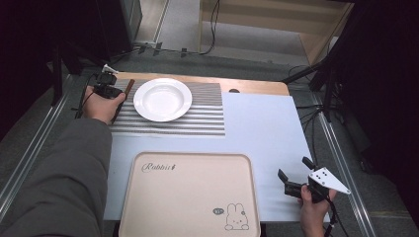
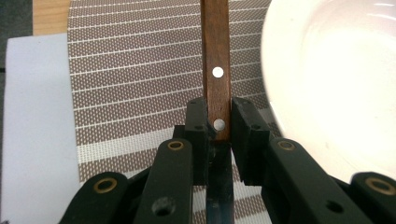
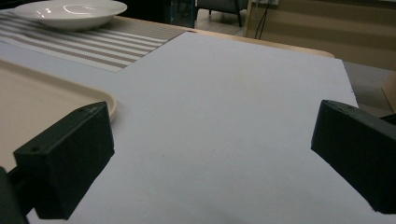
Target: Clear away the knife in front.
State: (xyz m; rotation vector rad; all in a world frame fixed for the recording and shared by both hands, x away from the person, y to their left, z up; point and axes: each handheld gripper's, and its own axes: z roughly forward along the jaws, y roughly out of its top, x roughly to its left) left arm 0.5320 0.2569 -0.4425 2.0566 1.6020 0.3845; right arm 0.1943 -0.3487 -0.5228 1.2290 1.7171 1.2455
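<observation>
Leftmost, left gripper (image 2: 218,122) clamped on wooden knife handle (image 2: 216,70), blade (image 2: 218,200) trailing back beneath jaws; probably gripped so for laying the knife on striped placemat (image 2: 140,70). Just right of it, white plate (image 1: 162,99). Nearer, beige tray (image 1: 190,195), printed "Rabbit" with a rabbit drawing. Rightmost, right gripper (image 1: 294,174) spread wide, empty, over white table cover (image 3: 224,116), seemingly idle.

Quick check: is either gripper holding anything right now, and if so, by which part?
The left gripper is shut on a knife, clamped on its wooden handle at the riveted end next to the blade, beside the white plate. The right gripper is open and holds nothing.
</observation>
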